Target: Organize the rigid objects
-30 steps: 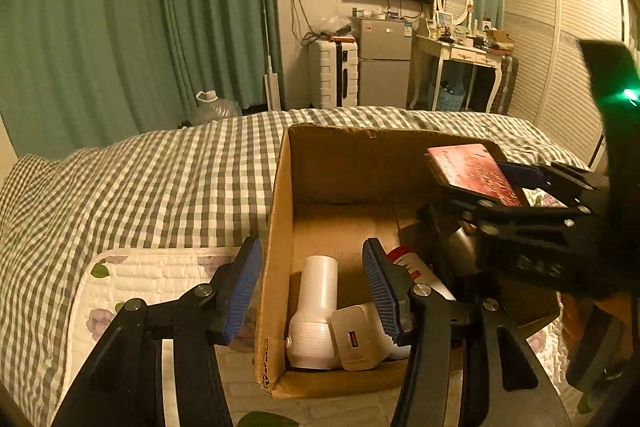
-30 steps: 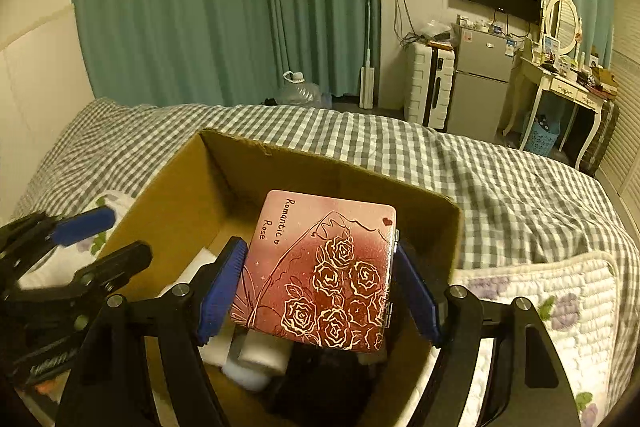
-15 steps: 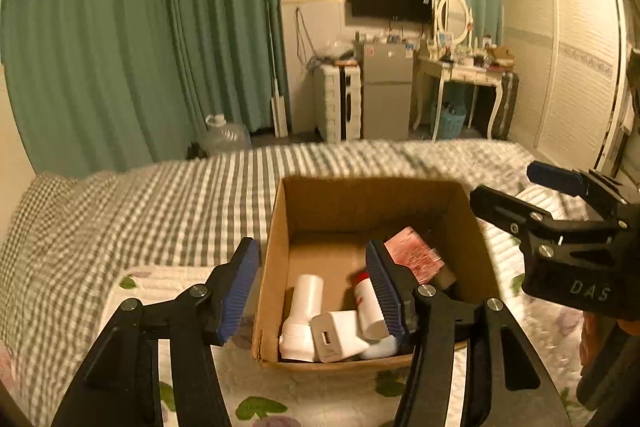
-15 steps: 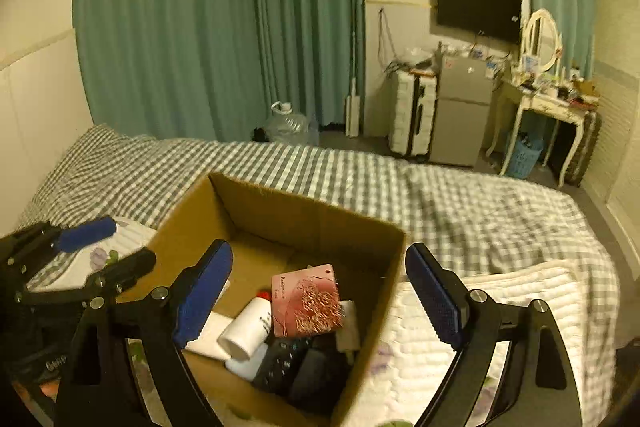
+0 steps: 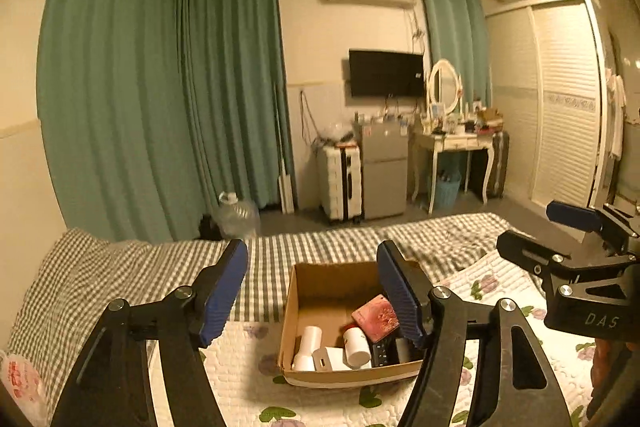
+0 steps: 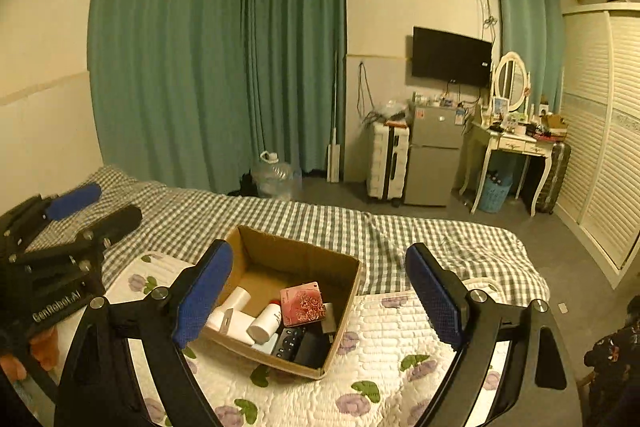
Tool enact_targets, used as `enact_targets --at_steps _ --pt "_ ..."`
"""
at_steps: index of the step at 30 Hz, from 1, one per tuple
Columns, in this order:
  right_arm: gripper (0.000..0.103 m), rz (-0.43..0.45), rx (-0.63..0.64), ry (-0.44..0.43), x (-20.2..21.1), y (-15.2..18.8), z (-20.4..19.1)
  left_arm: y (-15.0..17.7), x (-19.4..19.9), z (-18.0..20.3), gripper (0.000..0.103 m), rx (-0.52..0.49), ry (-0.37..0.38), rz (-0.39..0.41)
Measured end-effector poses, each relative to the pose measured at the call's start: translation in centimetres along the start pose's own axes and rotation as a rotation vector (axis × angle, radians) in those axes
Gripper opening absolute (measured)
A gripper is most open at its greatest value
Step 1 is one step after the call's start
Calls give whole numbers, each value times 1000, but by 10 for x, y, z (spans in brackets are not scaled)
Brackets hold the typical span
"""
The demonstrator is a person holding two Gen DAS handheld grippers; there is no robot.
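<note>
An open cardboard box [image 5: 304, 279] [image 6: 344, 291] stands on the bed. A red rose-patterned case [image 5: 376, 319] [image 6: 303, 304] lies on top of the things in it, with white bottles [image 5: 357, 341] [image 6: 264, 323], a white charger [image 5: 325, 359] and a black remote [image 6: 289, 341]. My left gripper [image 5: 314, 291] is open and empty, high above and behind the box. My right gripper [image 6: 320, 297] is open and empty, also raised well above the box. Each gripper shows in the other's view, the right one [image 5: 576, 239] and the left one [image 6: 84, 207].
The bed has a grey checked cover [image 6: 304, 223] and a white floral quilt [image 6: 392, 355]. A plastic bag [image 5: 20, 383] lies at the left edge. Beyond the bed stand green curtains, a water jug [image 6: 276, 173], a small fridge [image 6: 434, 155] and a dressing table [image 6: 512, 147].
My right gripper opened and let the red case drop into the box. Both grippers then pulled up and back, so the box looks much smaller now.
</note>
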State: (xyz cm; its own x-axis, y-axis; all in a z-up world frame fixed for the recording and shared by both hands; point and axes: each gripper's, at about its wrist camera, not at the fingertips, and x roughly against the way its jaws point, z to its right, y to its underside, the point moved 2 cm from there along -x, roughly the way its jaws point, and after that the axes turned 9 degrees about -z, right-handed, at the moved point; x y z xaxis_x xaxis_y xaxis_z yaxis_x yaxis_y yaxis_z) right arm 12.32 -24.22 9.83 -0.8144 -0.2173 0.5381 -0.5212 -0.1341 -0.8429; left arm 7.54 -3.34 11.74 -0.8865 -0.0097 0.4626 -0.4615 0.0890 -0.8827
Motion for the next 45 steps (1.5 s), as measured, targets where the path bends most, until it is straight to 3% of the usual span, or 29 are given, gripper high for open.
enact_targets --at_steps 5,13,19,24,45 --pt "103 37 -22 16 23 15 -6 16 10 0 74 -6 -19 27" --pt "103 58 -94 5 7 64 -9 66 -16 -3 75 29 -21 -1" --pt "103 51 -105 35 -39 108 -13 108 -51 -1 75 20 -58 -70" --pt "103 -7 -79 69 -60 120 -18 111 -56 1 75 25 -72 -69" --pt "103 6 -127 85 -60 123 -9 121 -58 -7 75 27 -97 -81"
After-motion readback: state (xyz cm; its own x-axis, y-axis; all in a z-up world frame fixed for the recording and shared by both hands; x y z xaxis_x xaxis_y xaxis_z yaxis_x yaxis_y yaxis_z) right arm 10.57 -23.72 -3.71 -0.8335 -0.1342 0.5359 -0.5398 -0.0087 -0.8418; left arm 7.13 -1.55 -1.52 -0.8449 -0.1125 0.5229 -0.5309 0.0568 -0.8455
